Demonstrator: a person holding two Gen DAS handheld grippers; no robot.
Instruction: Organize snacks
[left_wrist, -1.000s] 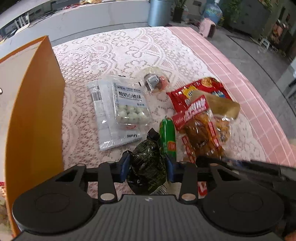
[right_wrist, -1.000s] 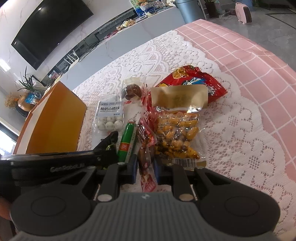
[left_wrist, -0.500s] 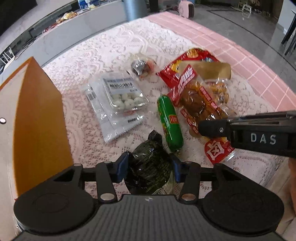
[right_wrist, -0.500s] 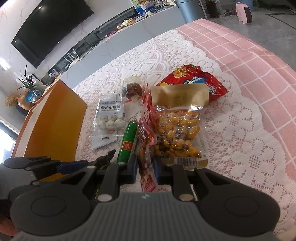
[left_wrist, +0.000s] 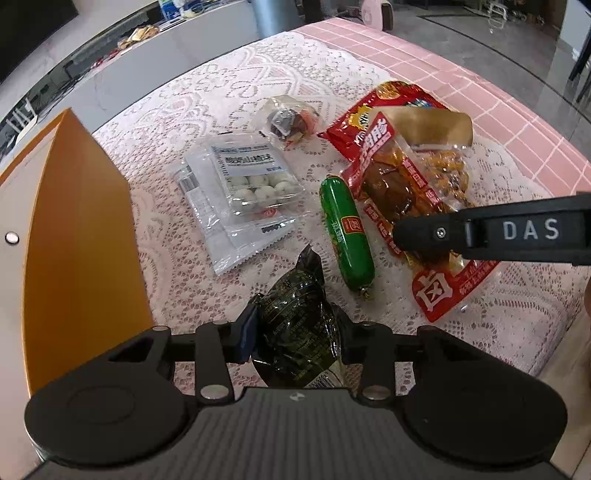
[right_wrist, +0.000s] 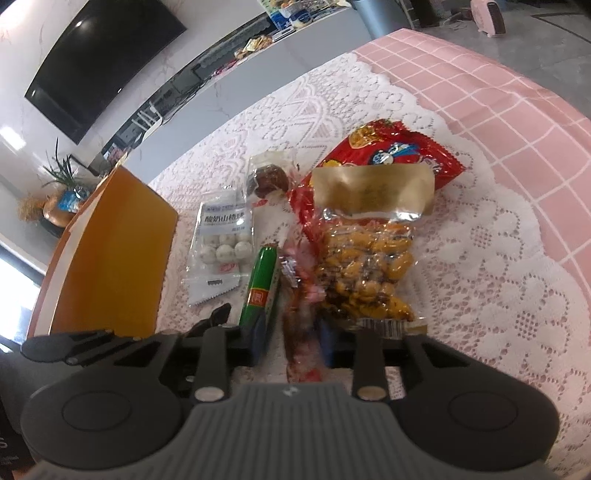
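My left gripper (left_wrist: 295, 332) is shut on a dark green wrapped snack (left_wrist: 299, 325) and holds it above the lace cloth. My right gripper (right_wrist: 295, 343) stands open around the lower end of a red meat packet (right_wrist: 301, 332), which looks blurred; the packet also shows in the left wrist view (left_wrist: 402, 206), with the right gripper's finger (left_wrist: 480, 232) over it. A green sausage (left_wrist: 345, 230) lies between the two, seen also in the right wrist view (right_wrist: 260, 284). An orange box (left_wrist: 74, 236) stands at the left.
On the cloth lie a clear pack of white balls (left_wrist: 251, 188), a small wrapped dark sweet (left_wrist: 290, 120), a red chip bag (right_wrist: 391, 155) and a bag of yellow beans (right_wrist: 365, 269). The table's pink edge (left_wrist: 517, 122) runs on the right.
My left gripper has lifted and pulled back with the dark green snack. My right gripper's fingers have spread apart around the red meat packet.
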